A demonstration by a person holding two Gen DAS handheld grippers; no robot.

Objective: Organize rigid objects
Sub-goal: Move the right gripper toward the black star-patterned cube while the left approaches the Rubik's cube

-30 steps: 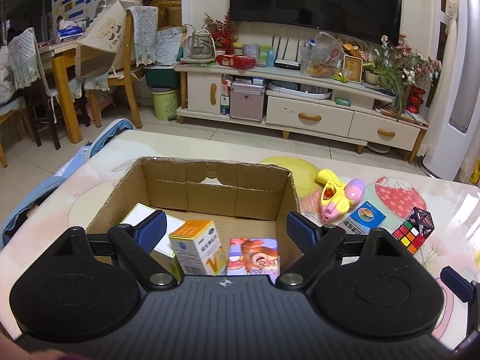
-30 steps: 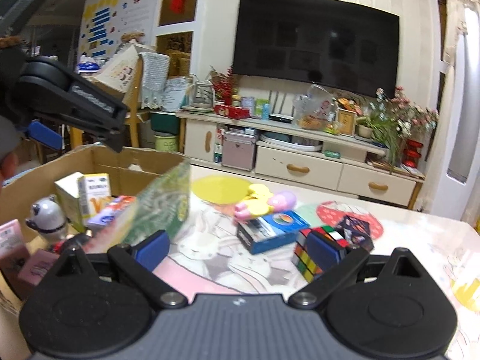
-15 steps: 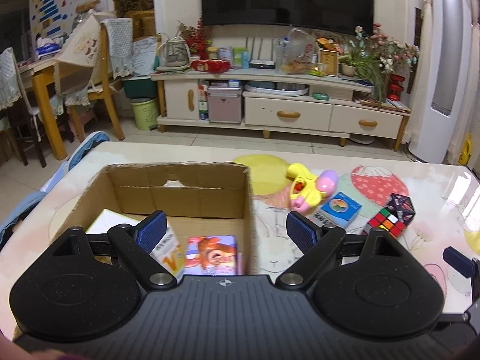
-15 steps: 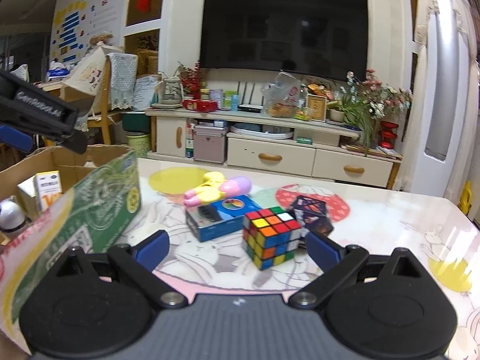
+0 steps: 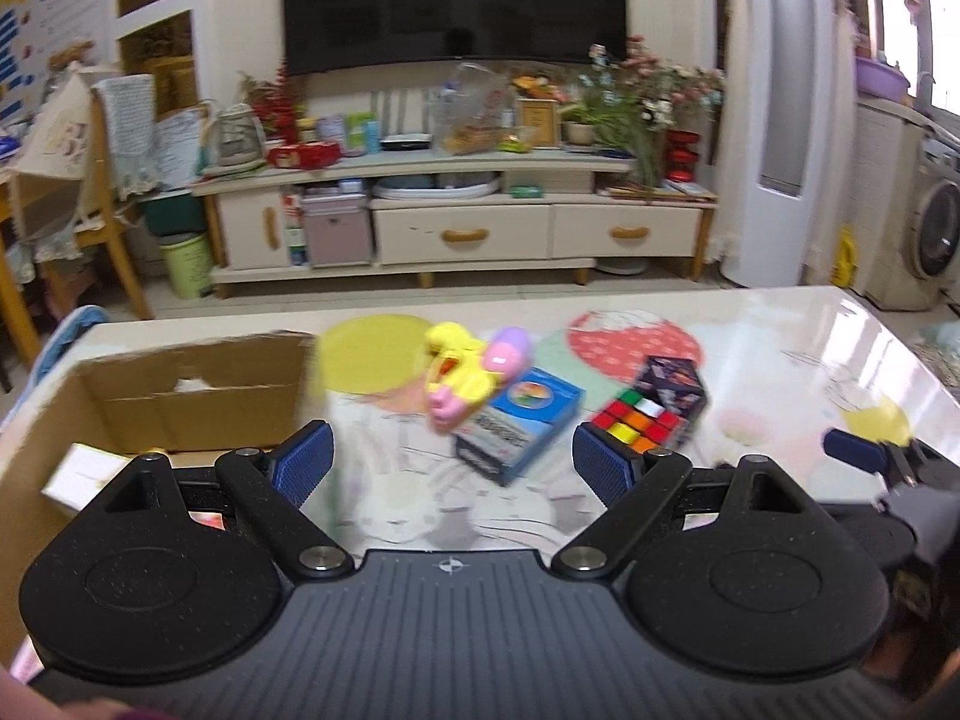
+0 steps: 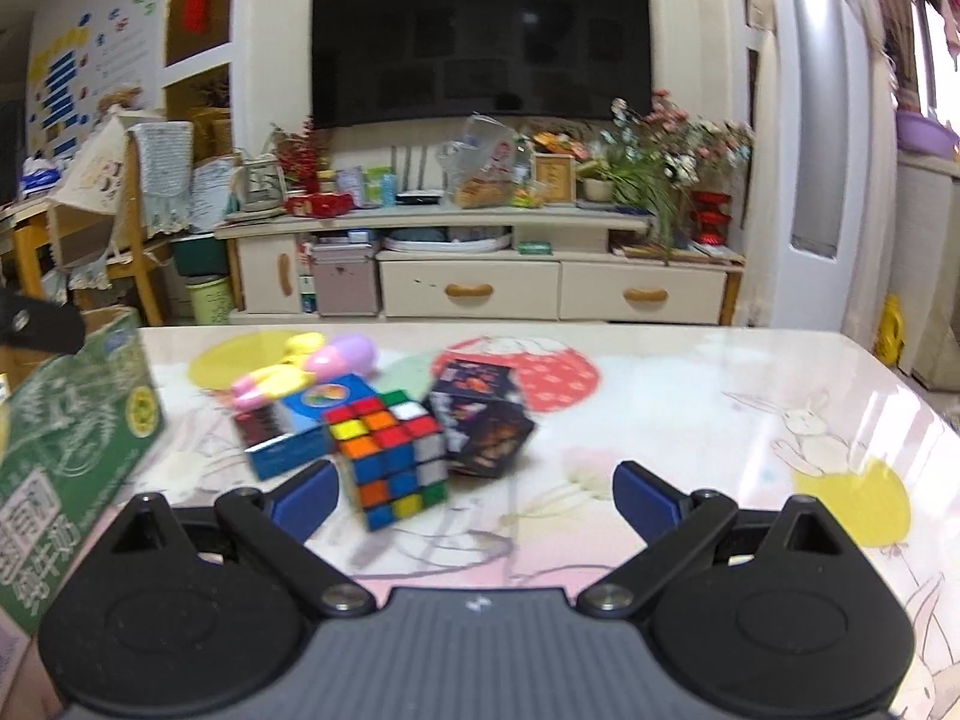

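Note:
A cardboard box [image 5: 180, 384] stands on the table's left side; its green printed outer wall shows in the right wrist view [image 6: 78, 444]. To its right lie a yellow and pink toy [image 5: 462, 372], a blue flat box [image 5: 522, 420], a colourful puzzle cube [image 5: 639, 423] and a dark printed cube [image 5: 672, 381]. My left gripper [image 5: 451, 468] is open and empty, above the table beside the box. My right gripper [image 6: 474, 495] is open and empty, close in front of the puzzle cube [image 6: 390, 456], with the dark cube [image 6: 486, 420], blue box [image 6: 300, 426] and toy [image 6: 306, 366] behind it.
The table [image 6: 720, 396] has a glossy cartoon-print cover. A white pack [image 5: 78, 471] lies inside the cardboard box. The right gripper's tip [image 5: 864, 459] shows at the right edge of the left wrist view. A TV cabinet [image 6: 492, 276] stands across the room.
Both grippers have swung to the right, away from the cardboard box and toward the loose items. The right gripper has come closer to the puzzle cube. Both stayed open.

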